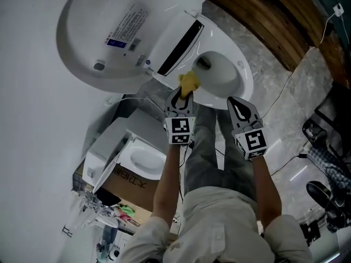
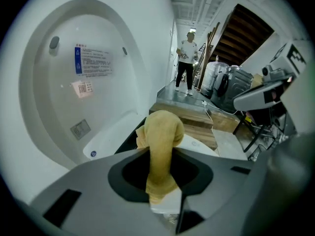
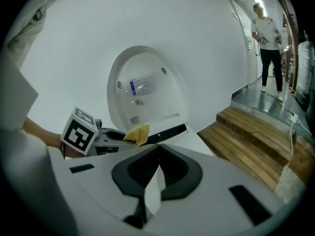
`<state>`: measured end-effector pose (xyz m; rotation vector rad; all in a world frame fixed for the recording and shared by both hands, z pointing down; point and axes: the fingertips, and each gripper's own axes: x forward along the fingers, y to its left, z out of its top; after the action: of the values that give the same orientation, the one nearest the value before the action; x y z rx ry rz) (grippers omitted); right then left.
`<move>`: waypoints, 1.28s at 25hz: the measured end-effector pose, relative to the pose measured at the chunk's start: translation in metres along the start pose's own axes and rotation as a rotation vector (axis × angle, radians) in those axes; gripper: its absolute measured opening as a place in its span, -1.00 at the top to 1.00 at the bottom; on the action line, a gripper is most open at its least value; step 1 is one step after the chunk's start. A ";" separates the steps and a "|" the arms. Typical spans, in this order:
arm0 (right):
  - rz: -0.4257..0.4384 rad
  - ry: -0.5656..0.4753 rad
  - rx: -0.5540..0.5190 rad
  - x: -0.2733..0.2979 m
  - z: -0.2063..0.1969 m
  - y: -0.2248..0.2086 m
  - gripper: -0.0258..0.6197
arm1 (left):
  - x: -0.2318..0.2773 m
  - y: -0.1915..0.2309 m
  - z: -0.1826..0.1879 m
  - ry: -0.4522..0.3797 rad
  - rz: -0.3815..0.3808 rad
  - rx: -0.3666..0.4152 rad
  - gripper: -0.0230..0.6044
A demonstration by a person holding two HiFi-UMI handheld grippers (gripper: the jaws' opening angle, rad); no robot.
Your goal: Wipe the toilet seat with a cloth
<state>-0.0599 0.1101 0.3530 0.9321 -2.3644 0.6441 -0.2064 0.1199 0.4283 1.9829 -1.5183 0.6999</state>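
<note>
- Looks like the very start of the wiping step. The left gripper [image 1: 184,98] is pinching a yellow cloth [image 2: 160,141] between its jaws, and a fat folded wad sticks out past the tips.
- The cloth is over the near left part of the toilet seat [image 1: 244,73], just in front of the dark hinge band [image 1: 181,40]. I honestly can't tell if it's touching the seat or just hovering above it.
- The right gripper [image 1: 236,104] has its jaws pressed together with nothing in them. It hangs just right of the left one, on the near side of the bowl [image 1: 219,73], and isn't doing any work.
- My guess for the next move is to press the wad down onto the rim and drag it around the ring, tilting the gripper so the cloth meets the seat and not the hard jaw tips.
- Materials: the cloth looks like soft, nubby terry, so it'll squash and bunch up easily. The seat and the raised lid [image 1: 104,21] are smooth, glossy white plastic, all rounded oval curves, so the cloth should glide.
- The lid's underside has a blue and white label [image 2: 93,62] and little rubber bumpers.
- Off to the right there are wooden steps [image 3: 251,132], and a person [image 2: 186,58] is standing far down the corridor.
</note>
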 end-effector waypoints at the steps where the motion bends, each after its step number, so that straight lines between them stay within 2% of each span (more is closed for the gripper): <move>1: -0.007 0.010 0.001 0.004 -0.006 -0.001 0.90 | 0.006 0.002 -0.005 0.004 -0.003 -0.001 0.55; 10: -0.052 0.111 0.055 0.030 -0.079 0.001 0.90 | 0.051 0.010 -0.080 0.144 -0.041 0.057 0.56; 19: -0.036 0.165 0.013 0.051 -0.111 0.003 0.90 | 0.080 0.015 -0.126 0.231 -0.055 0.109 0.56; 25: -0.021 0.179 0.012 0.057 -0.124 -0.003 0.90 | 0.093 0.022 -0.144 0.257 -0.026 0.126 0.56; 32: 0.020 0.177 0.008 0.053 -0.138 -0.016 0.90 | 0.100 0.018 -0.159 0.279 0.034 0.180 0.56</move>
<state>-0.0426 0.1560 0.4931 0.8204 -2.2179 0.7141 -0.2128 0.1569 0.6132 1.8934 -1.3644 1.1118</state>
